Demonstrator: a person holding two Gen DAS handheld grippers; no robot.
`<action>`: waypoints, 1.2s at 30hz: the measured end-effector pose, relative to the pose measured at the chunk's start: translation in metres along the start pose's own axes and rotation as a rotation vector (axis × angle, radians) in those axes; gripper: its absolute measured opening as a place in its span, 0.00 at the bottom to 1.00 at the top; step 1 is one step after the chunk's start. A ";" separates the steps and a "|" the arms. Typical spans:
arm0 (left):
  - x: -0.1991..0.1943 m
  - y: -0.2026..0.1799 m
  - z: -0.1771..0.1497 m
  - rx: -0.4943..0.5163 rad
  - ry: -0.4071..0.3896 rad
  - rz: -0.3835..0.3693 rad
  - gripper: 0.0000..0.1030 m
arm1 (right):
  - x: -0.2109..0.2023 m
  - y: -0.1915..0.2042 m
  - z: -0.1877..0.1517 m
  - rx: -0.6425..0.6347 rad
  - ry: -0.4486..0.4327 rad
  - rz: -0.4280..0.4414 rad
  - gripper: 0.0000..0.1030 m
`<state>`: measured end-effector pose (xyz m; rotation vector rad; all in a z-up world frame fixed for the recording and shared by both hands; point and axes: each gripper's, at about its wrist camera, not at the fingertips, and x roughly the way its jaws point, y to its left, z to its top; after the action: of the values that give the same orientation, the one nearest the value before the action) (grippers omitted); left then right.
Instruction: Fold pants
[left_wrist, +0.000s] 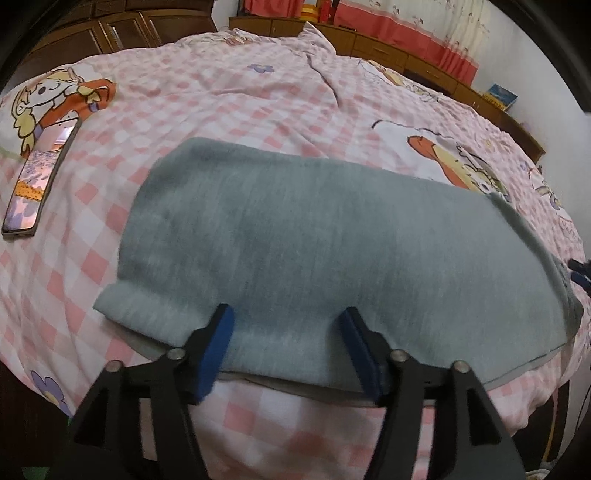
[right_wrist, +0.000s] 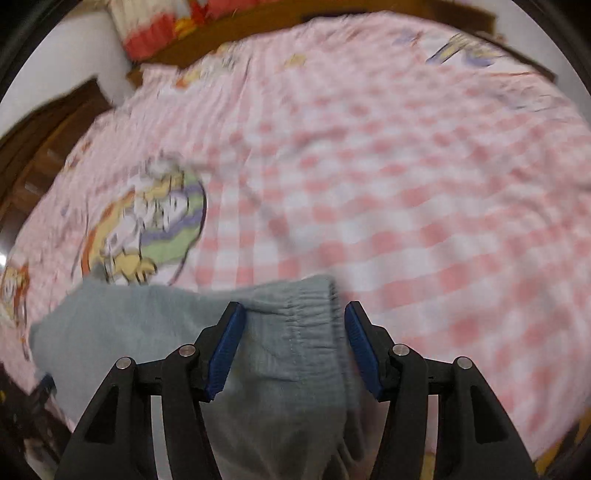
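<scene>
Grey-green pants (left_wrist: 314, 243) lie folded into a flat rectangle on the pink checked bed. My left gripper (left_wrist: 288, 321) is open, its blue pads on either side of the near edge of the pants, low over the fabric. In the right wrist view the elastic waistband end of the pants (right_wrist: 295, 325) lies between the open blue pads of my right gripper (right_wrist: 293, 325). The pads stand apart from the cloth. The right gripper's tip also shows at the right edge of the left wrist view (left_wrist: 580, 273). The right view is blurred by motion.
A phone (left_wrist: 40, 177) lies on the bed to the left of the pants. The checked bedcover (left_wrist: 258, 92) with cartoon prints spreads all around. A wooden headboard (left_wrist: 424, 59) and cabinets stand behind the bed. The bed's near edge runs just under my left gripper.
</scene>
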<state>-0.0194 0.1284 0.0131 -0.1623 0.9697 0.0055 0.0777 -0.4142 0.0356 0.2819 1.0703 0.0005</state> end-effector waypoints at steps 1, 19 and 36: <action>0.001 -0.002 0.000 0.005 0.005 0.002 0.72 | 0.007 0.002 -0.002 -0.027 0.009 -0.026 0.44; 0.011 -0.012 0.005 0.009 0.083 0.087 0.79 | -0.030 -0.002 0.003 -0.042 -0.105 -0.103 0.26; 0.007 -0.011 -0.002 0.025 0.013 0.061 0.79 | -0.045 -0.001 -0.088 0.030 -0.061 -0.239 0.36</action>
<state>-0.0162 0.1167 0.0075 -0.1103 0.9872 0.0481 -0.0202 -0.4012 0.0349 0.1782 1.0386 -0.2368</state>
